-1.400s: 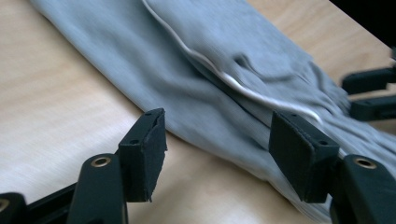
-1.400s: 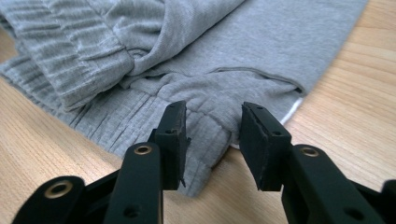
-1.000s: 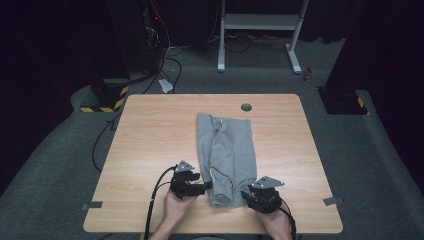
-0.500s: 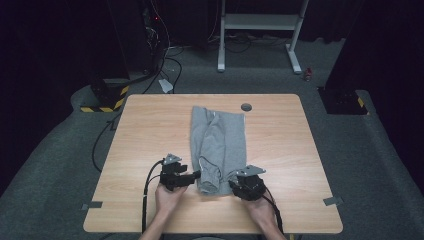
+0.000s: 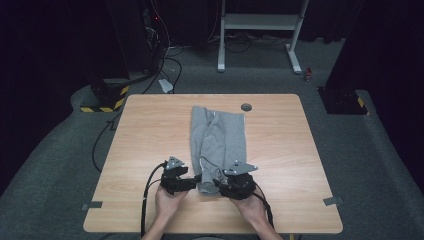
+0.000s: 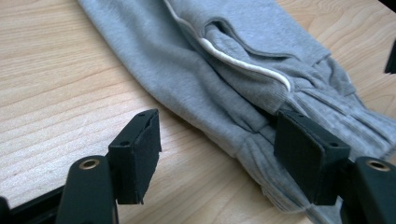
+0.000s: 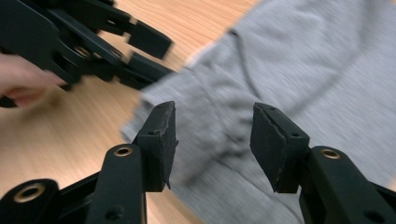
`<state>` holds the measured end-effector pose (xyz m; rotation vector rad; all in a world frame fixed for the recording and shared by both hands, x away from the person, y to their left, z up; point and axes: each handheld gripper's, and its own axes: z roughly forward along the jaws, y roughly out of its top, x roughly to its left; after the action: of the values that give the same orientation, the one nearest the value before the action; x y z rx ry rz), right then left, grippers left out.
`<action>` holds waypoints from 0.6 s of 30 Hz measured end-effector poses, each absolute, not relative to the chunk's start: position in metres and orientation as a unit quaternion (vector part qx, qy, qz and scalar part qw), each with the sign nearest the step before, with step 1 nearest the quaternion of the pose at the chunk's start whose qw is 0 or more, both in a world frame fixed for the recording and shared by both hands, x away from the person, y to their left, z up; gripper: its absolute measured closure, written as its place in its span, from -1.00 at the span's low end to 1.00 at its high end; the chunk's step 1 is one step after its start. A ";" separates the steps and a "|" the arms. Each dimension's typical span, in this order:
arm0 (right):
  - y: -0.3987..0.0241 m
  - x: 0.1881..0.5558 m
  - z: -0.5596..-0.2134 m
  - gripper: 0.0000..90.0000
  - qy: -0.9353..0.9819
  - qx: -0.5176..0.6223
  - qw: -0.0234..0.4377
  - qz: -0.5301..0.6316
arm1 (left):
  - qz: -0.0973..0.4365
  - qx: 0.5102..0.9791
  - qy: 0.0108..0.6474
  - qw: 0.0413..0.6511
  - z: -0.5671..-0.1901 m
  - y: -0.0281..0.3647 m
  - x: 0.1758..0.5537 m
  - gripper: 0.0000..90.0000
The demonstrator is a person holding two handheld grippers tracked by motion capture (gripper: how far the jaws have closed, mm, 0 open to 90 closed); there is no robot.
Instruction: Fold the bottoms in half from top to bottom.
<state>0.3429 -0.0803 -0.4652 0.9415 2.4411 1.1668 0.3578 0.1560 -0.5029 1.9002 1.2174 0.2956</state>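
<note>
A grey sweat garment (image 5: 217, 142) with white piping lies folded lengthwise on the wooden table (image 5: 150, 130). Its ribbed near end (image 6: 280, 186) sits between my two grippers. My left gripper (image 5: 196, 181) is at that end's left side, jaws wide open (image 6: 217, 163). One pad is over bare wood and the other is by the ribbed hem. My right gripper (image 5: 216, 186) hovers just above the cloth (image 7: 299, 70). Its jaws (image 7: 212, 140) are open and have just been opening, and nothing is pinched between them. The left gripper (image 7: 140, 51) lies close ahead of it.
A round cable hole (image 5: 245, 106) sits near the table's far edge. Behind the table stand a white frame (image 5: 260, 30) and a yellow-black striped base (image 5: 102, 100) with loose cables. Bare wood lies on both sides of the garment.
Both hands have shifted left, and the right gripper has drawn close to the left one. The right jaws stand wider. The garment's near end has been gathered leftward and looks narrower.
</note>
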 end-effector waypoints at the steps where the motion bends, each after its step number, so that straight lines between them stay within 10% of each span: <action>1: -0.076 0.343 -0.464 0.10 0.846 0.319 0.136 0.405 | 0.118 0.759 0.485 0.419 -0.503 0.156 0.357 -0.31; 12: -0.047 0.346 -0.471 0.02 0.872 0.296 0.138 0.364 | 0.110 0.762 0.479 0.422 -0.502 0.150 0.352 -0.33; 18: -0.054 0.343 -0.472 0.52 0.869 0.296 0.151 0.366 | 0.116 0.770 0.477 0.407 -0.505 0.144 0.351 -0.33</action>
<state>0.3430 -0.0545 -0.4719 0.8494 2.4963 1.0511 0.3510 0.1444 -0.5050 1.9412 1.2030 0.2924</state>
